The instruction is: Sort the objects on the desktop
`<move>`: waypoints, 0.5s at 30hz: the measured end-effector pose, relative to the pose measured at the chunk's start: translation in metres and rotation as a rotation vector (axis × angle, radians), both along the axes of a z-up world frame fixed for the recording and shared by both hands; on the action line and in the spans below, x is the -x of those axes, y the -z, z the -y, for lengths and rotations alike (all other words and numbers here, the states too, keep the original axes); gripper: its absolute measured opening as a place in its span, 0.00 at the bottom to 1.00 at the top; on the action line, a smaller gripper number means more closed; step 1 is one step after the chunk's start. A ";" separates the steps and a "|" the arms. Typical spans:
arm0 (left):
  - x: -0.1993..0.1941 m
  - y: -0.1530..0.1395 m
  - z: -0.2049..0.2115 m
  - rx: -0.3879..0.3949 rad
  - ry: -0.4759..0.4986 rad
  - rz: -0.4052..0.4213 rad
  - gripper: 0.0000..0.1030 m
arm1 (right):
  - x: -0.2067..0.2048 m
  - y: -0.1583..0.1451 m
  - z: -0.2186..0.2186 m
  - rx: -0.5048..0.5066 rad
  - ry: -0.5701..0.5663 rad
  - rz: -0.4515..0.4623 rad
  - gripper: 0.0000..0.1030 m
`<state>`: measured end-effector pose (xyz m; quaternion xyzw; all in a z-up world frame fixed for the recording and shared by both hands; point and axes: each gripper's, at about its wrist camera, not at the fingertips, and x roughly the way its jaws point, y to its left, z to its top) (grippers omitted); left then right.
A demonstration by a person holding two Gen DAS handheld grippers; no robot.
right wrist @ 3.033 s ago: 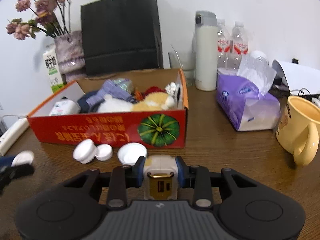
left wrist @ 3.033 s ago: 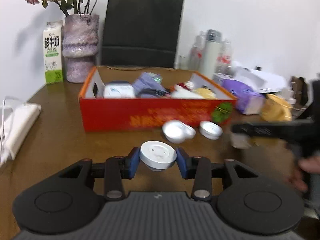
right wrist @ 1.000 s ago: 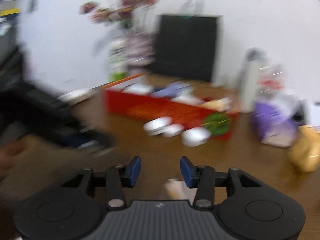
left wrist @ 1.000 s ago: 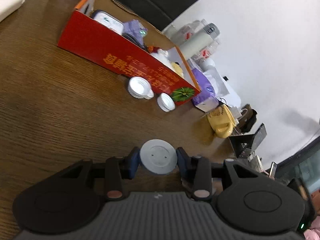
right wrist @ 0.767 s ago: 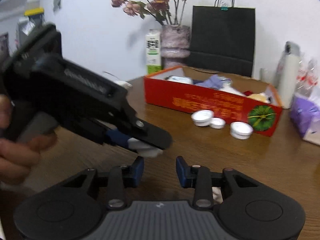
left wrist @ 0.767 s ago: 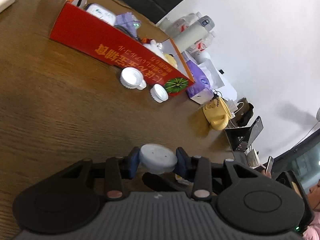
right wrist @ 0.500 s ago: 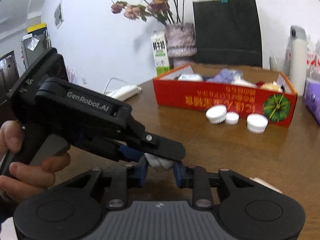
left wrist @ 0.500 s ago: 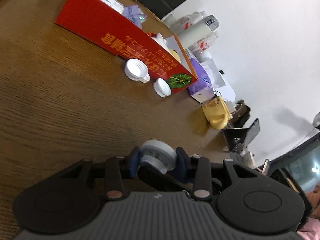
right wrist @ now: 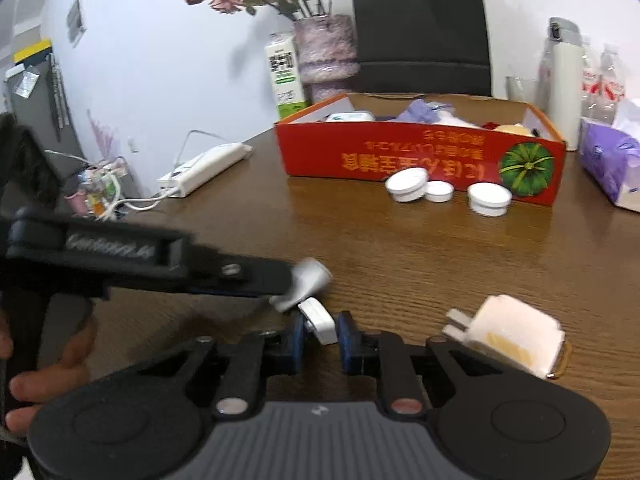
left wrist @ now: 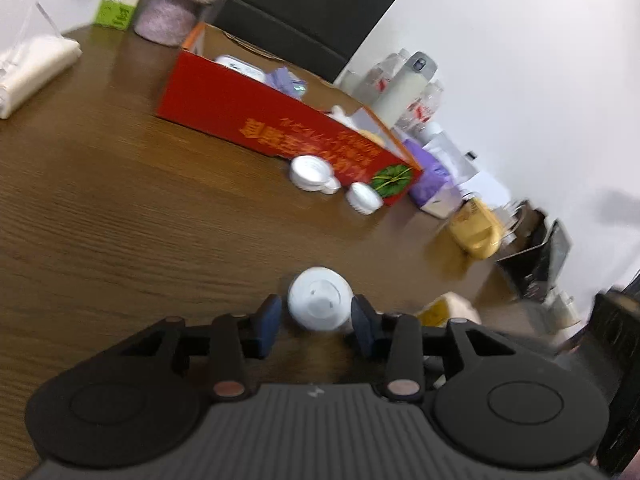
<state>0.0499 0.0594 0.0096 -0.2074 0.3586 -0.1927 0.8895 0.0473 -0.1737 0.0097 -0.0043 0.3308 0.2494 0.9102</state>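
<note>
A round white jar sits between the fingertips of my left gripper; the pads stand slightly apart from it, so the jaws look open. In the right wrist view the left gripper crosses from the left with the jar at its tip. My right gripper is shut on the jar's small white lid. A cream plug adapter lies on the table to the right. The red box holds several items.
Three white lids lie in front of the red box. A purple tissue pack, a white flask, a milk carton, a vase and a power strip stand around. A yellow mug is at right.
My right gripper closed on the jar's lid and pulled it away from the jar. My left gripper's jaws widened around the jar and its view swung level.
</note>
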 end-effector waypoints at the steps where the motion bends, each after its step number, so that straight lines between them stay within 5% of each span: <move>1: 0.003 0.001 -0.003 -0.005 -0.005 0.004 0.26 | 0.000 0.000 0.002 -0.002 0.009 0.000 0.17; 9: 0.008 0.002 -0.010 -0.003 -0.035 0.013 0.23 | 0.010 -0.001 0.000 0.028 0.026 0.033 0.16; 12: 0.014 -0.003 0.000 -0.059 -0.014 0.072 0.49 | 0.013 -0.002 0.001 0.037 0.040 0.042 0.19; 13: 0.015 -0.005 0.005 -0.083 0.000 0.094 0.62 | 0.013 -0.002 0.002 0.040 0.050 0.033 0.33; 15: 0.013 -0.008 0.017 -0.156 0.018 0.110 0.66 | 0.014 -0.004 0.004 0.044 0.057 0.041 0.44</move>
